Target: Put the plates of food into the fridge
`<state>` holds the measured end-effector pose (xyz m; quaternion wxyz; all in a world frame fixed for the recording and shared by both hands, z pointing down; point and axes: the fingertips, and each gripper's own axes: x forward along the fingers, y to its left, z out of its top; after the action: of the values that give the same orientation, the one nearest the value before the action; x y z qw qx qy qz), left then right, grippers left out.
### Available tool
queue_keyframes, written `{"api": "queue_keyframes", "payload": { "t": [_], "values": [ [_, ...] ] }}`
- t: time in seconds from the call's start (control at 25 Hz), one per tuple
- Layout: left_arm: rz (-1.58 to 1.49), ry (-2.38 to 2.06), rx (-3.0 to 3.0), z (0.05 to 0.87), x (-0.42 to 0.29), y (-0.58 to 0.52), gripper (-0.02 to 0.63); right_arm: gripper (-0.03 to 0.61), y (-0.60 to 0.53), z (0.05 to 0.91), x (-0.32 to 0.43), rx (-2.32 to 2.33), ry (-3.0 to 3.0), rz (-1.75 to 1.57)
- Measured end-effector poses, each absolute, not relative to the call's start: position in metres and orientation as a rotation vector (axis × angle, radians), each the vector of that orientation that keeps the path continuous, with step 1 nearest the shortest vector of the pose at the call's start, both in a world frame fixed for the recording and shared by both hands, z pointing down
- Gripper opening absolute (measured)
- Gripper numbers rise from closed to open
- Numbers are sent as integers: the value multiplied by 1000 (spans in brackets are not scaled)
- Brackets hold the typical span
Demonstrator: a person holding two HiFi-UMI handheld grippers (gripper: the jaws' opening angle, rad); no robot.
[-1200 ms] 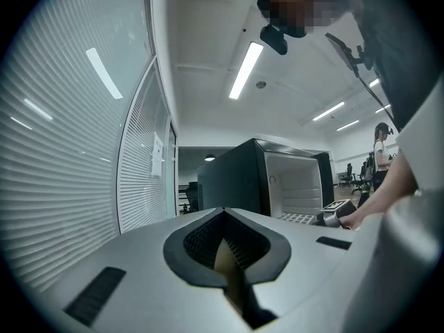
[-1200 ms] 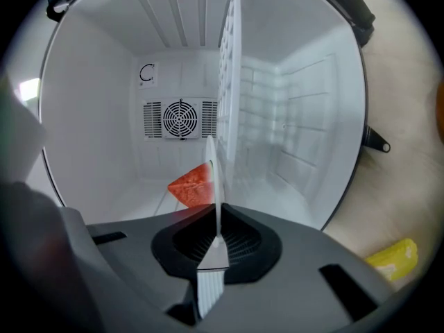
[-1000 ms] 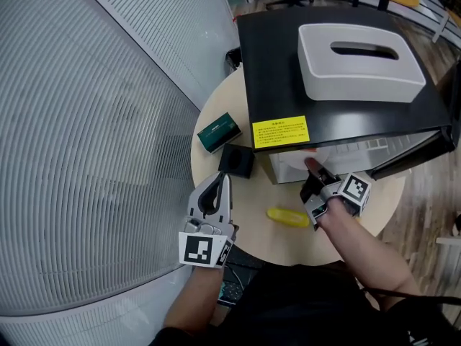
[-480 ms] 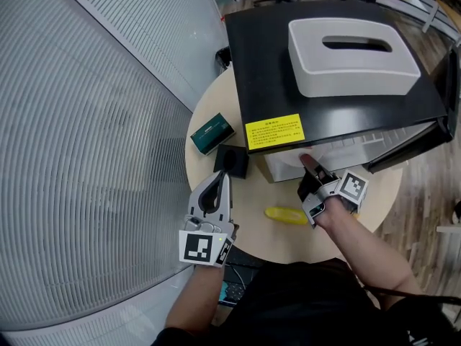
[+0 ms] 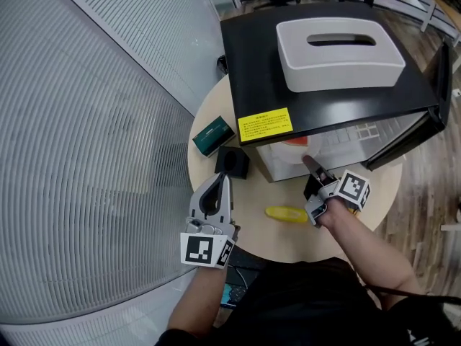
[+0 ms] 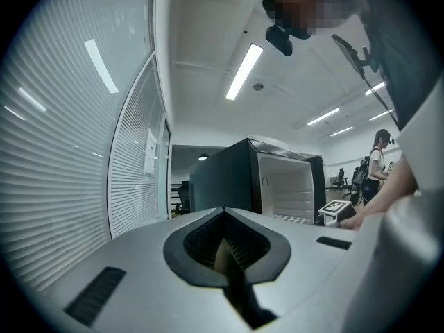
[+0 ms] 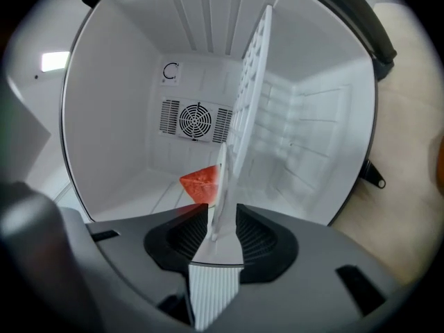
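A black mini fridge [image 5: 317,71] stands on the round table with its door [image 5: 407,132] swung open to the right. Just inside its mouth a white plate [image 5: 294,152] carries a red wedge of food [image 5: 296,142]. My right gripper [image 5: 310,167] reaches into the opening. In the right gripper view the plate's rim [image 7: 220,207] stands edge-on between the opening jaws of the right gripper [image 7: 215,238], with a small gap on each side, and the red wedge [image 7: 201,184] lies beyond. My left gripper [image 5: 218,184] rests shut and empty at the table's front left.
A white tissue box [image 5: 338,52] sits on top of the fridge. A wire shelf [image 7: 253,96] divides the fridge's white inside. On the table [image 5: 259,229] lie a yellow banana [image 5: 287,213], a green box [image 5: 214,135] and a small black box [image 5: 234,162]. A ribbed glass wall runs along the left.
The red food and plate have come into sight in the fridge mouth as the head view shifted. The right gripper stays at the opening. The left gripper has not moved.
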<state>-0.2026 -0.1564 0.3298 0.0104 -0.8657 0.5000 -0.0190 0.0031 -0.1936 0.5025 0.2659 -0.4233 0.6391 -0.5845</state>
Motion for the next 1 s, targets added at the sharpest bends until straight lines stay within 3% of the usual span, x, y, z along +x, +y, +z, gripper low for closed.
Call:
{"api": "queue_keyframes", "payload": {
  "t": [0.48, 1.0],
  "values": [
    [-31, 1422, -2757, 321, -152, -125, 5, 115, -133, 484, 67, -1334, 1963, -1361],
    [-30, 1301, -2825, 331, -106, -112, 5, 115, -65, 498, 113, -1728, 2721, -649]
  ]
}}
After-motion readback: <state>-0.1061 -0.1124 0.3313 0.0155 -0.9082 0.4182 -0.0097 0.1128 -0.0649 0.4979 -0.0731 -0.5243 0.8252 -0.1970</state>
